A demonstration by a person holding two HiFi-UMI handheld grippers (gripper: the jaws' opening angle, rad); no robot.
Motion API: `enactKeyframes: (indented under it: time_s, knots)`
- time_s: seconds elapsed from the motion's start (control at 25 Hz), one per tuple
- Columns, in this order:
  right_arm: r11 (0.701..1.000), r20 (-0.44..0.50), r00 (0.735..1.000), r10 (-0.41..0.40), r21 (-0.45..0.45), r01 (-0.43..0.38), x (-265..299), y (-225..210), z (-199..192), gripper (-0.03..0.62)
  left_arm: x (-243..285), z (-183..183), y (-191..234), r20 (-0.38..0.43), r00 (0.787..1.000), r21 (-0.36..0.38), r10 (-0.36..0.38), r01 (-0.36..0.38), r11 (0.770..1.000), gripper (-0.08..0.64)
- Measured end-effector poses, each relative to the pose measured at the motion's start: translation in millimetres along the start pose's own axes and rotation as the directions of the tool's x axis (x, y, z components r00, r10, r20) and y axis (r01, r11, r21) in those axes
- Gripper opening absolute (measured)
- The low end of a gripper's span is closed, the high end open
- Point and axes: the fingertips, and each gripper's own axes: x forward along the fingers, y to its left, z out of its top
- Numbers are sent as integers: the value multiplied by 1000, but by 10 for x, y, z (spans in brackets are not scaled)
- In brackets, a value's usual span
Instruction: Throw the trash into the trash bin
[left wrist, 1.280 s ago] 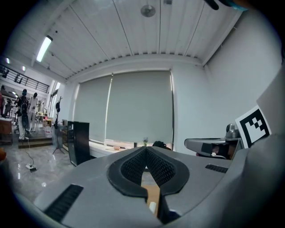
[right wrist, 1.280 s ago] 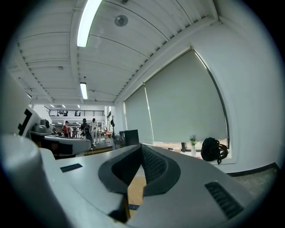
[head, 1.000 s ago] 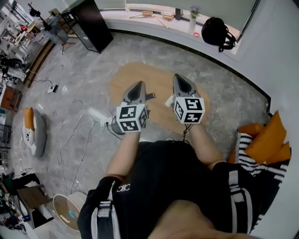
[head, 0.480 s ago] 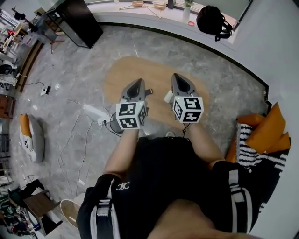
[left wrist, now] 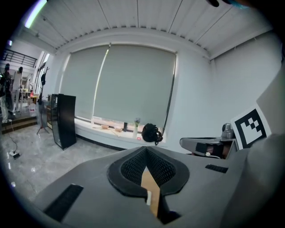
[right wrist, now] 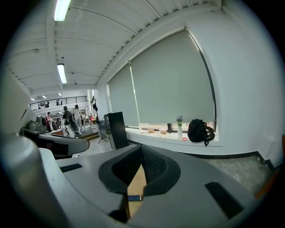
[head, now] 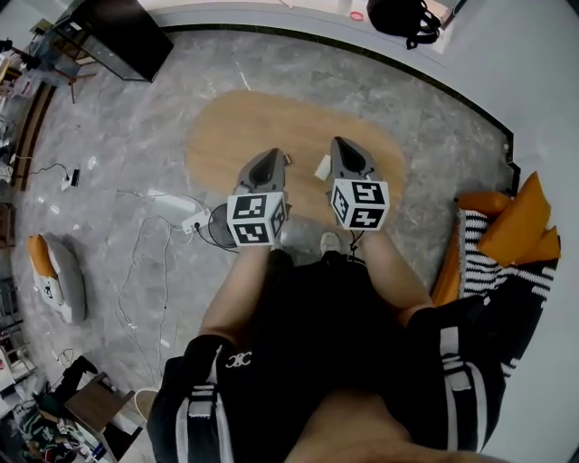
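An oval wooden table [head: 235,136] lies below me in the head view. On it are a small white scrap [head: 323,166] and a small dark piece [head: 289,160], both between my two grippers' tips. My left gripper [head: 269,156] and right gripper [head: 342,143] hover side by side over the table's near part, both shut and holding nothing. In the left gripper view the jaws [left wrist: 145,149] meet, and the white scrap [left wrist: 148,196] shows through the slit below. The right gripper [right wrist: 141,147] is likewise shut, with the dark piece [right wrist: 135,197] seen below it.
A round dark object [head: 217,226] and a white power strip [head: 185,220] with cables lie left of the table. Orange cushions [head: 516,226] and striped cloth [head: 479,271] sit at the right. A black cabinet [head: 118,36] and backpack [head: 403,14] stand far back. A basket's rim [head: 145,398] shows bottom left.
Both grippers have sunk toward the table and tipped downward. The view has shifted forward, so the pale basket at bottom left has nearly slid out of sight.
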Motion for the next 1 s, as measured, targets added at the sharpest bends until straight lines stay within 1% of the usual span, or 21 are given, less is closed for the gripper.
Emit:
enactKeyframes:
  time_s: [0.2,0.24,0.28,0.32,0.48,0.64,0.76,0.92,1.0]
  knots:
    - [998,-77,995,-68,-3,68,229,-125,-324,12,190,-252,151,-58,998,-34,-18,16,999,14]
    - [997,-99,993,-71,6,72,290,-146,-413,21,239,-311,185,-70,997,-41,-21,18,999,14]
    - [997,-122,990,-73,17,76,348,-171,-507,64,289,-373,218,-82,996,-48,-23,19,999,14]
    - [996,-144,986,-79,28,84,401,-206,-607,78,343,-437,245,-94,995,-55,-25,20,998,14]
    - [989,-226,966,-125,45,139,617,-363,-1046,106,594,-746,363,-136,990,-68,-33,24,997,14]
    - [975,-315,934,-169,84,204,849,-466,-1654,114,864,-1286,519,-193,981,-70,-29,16,997,14]
    - [961,-380,903,-200,105,257,1049,-586,-2209,118,1102,-1779,593,-232,972,-95,-39,17,995,14]
    - [948,-468,860,-205,126,294,1295,-650,-3038,123,1372,-2477,670,-282,956,-125,-74,40,991,14]
    - [942,-497,843,-206,132,309,1382,-643,-3427,133,1458,-2803,719,-303,949,-132,-91,53,990,14]
